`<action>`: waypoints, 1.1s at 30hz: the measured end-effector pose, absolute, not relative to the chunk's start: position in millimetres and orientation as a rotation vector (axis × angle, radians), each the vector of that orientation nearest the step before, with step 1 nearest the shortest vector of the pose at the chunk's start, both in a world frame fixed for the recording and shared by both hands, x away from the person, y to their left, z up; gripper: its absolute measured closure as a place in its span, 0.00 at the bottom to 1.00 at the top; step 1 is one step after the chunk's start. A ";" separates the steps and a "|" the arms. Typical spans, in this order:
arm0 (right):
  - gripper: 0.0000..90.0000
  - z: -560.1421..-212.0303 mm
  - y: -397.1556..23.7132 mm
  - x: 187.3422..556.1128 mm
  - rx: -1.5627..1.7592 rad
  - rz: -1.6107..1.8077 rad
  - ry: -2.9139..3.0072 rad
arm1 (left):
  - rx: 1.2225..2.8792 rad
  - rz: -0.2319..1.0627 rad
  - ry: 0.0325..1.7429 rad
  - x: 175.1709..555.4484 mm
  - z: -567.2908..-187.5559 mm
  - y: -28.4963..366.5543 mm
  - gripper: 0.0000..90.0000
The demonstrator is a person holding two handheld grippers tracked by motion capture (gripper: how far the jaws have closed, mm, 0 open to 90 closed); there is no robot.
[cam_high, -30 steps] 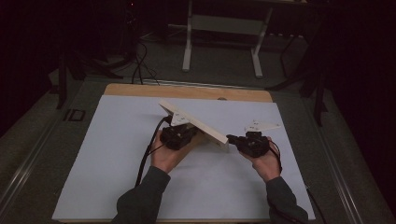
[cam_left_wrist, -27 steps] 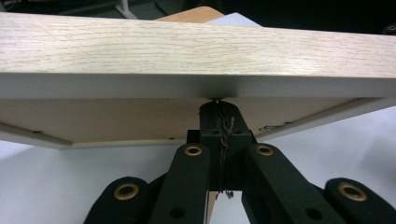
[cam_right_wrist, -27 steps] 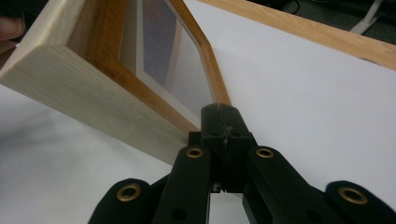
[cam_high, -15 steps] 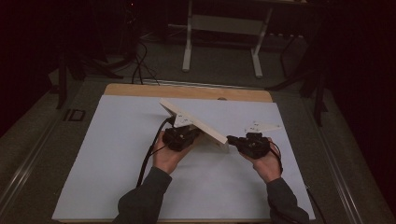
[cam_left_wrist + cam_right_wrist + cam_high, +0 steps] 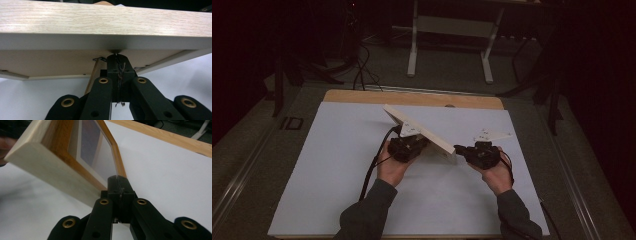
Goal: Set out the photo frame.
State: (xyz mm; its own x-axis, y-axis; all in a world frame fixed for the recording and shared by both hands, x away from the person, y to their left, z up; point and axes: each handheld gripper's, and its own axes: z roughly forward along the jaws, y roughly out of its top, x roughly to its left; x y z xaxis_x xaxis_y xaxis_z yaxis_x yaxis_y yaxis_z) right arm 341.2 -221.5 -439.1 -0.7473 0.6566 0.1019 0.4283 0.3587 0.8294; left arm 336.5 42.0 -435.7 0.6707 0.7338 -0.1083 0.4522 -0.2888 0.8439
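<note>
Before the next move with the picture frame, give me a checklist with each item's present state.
1. Left gripper shut, tips against the picture frame's edge: ok.
2. Right gripper shut, tips at the frame's corner: ok.
3. Whether either gripper really clamps the frame: cannot tell.
4. Frame tilted, standing on edge, not flat on the white mat: ok.
5. Glass pane unbroken: ok.
6. Back hardware secure: cannot tell.
</note>
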 end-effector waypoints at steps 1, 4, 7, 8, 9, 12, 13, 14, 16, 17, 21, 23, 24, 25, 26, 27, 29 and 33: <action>1.00 -439.0 -220.6 341.8 0.971 1.336 2.377 | 1.943 0.375 0.928 336.9 -436.0 42.3 1.00; 1.00 -438.9 -217.9 341.8 0.957 1.341 2.390 | 1.950 0.374 0.935 337.8 -437.0 42.9 1.00; 1.00 -438.8 -215.5 340.7 0.941 1.342 2.406 | 1.949 0.377 0.940 338.1 -437.2 44.3 1.00; 1.00 -438.8 -214.9 340.5 0.934 1.344 2.411 | 1.948 0.376 0.940 338.2 -437.2 44.6 1.00; 1.00 -438.8 -214.5 340.3 0.931 1.344 2.413 | 1.947 0.378 0.941 338.3 -437.3 44.8 1.00; 1.00 -438.8 -213.5 339.8 0.925 1.347 2.419 | 1.948 0.372 0.939 338.3 -437.4 44.8 1.00; 1.00 -438.7 -212.0 338.7 0.913 1.346 2.425 | 1.951 0.367 0.930 338.1 -437.9 43.9 1.00; 1.00 -438.7 -212.0 338.7 0.913 1.346 2.425 | 1.951 0.367 0.930 338.1 -437.9 43.9 1.00; 1.00 -438.8 -211.1 338.1 0.905 1.346 2.426 | 1.954 0.362 0.927 337.9 -438.5 42.8 1.00; 1.00 -438.9 -210.9 337.9 0.904 1.349 2.428 | 1.955 0.360 0.926 337.9 -438.7 42.5 1.00; 1.00 -438.9 -210.0 337.0 0.898 1.352 2.433 | 1.954 0.354 0.927 338.8 -438.8 43.4 1.00; 1.00 -438.8 -208.6 336.1 0.888 1.352 2.441 | 1.953 0.353 0.929 339.2 -439.0 43.8 1.00; 1.00 -438.9 -207.5 335.3 0.886 1.354 2.444 | 1.954 0.353 0.931 339.3 -439.2 43.9 1.00; 1.00 -438.9 -206.6 334.9 0.875 1.355 2.447 | 1.952 0.351 0.932 339.3 -439.6 43.8 1.00; 1.00 -438.9 -205.6 334.2 0.869 1.353 2.451 | 1.952 0.351 0.932 339.3 -440.0 43.8 1.00; 1.00 -438.8 -204.7 333.7 0.863 1.353 2.455 | 1.953 0.351 0.932 339.3 -440.3 43.9 1.00; 1.00 -438.7 -203.1 332.6 0.854 1.353 2.460 | 1.953 0.353 0.932 339.1 -440.7 44.2 1.00; 1.00 -438.4 -200.4 330.5 0.836 1.350 2.468 | 1.949 0.341 0.930 339.9 -441.2 44.8 1.00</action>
